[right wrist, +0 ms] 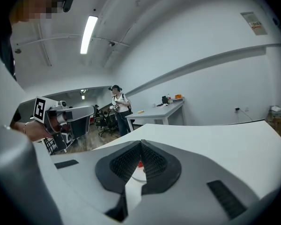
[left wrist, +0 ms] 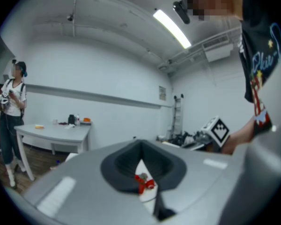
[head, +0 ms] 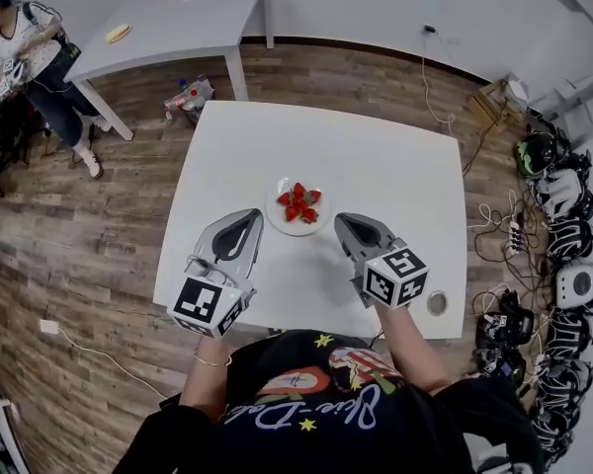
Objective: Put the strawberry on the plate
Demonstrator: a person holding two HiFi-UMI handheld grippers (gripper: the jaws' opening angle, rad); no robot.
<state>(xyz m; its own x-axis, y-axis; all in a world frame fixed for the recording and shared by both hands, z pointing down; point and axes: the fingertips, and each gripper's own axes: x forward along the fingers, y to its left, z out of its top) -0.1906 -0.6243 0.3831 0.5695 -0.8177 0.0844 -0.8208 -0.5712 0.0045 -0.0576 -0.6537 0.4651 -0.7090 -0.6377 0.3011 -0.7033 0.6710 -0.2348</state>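
Several red strawberries (head: 298, 203) lie piled on a small white plate (head: 278, 221) at the middle of the white table (head: 395, 166). My left gripper (head: 254, 214) hovers just left of the plate's near edge, jaws shut and empty. My right gripper (head: 342, 217) sits just right of the plate, also shut with nothing in it. In the left gripper view the strawberries (left wrist: 144, 182) and plate (left wrist: 148, 197) show through the slit below the closed tips (left wrist: 141, 145). The right gripper view gives only a sliver of red strawberry (right wrist: 139, 163) and plate (right wrist: 137, 175) beyond its closed jaws.
A small round metal object (head: 436, 302) lies near the table's front right corner. A second white table (head: 168, 23) stands at the back left, with a person (head: 35, 52) beside it. Headsets and cables (head: 563, 265) crowd the floor on the right.
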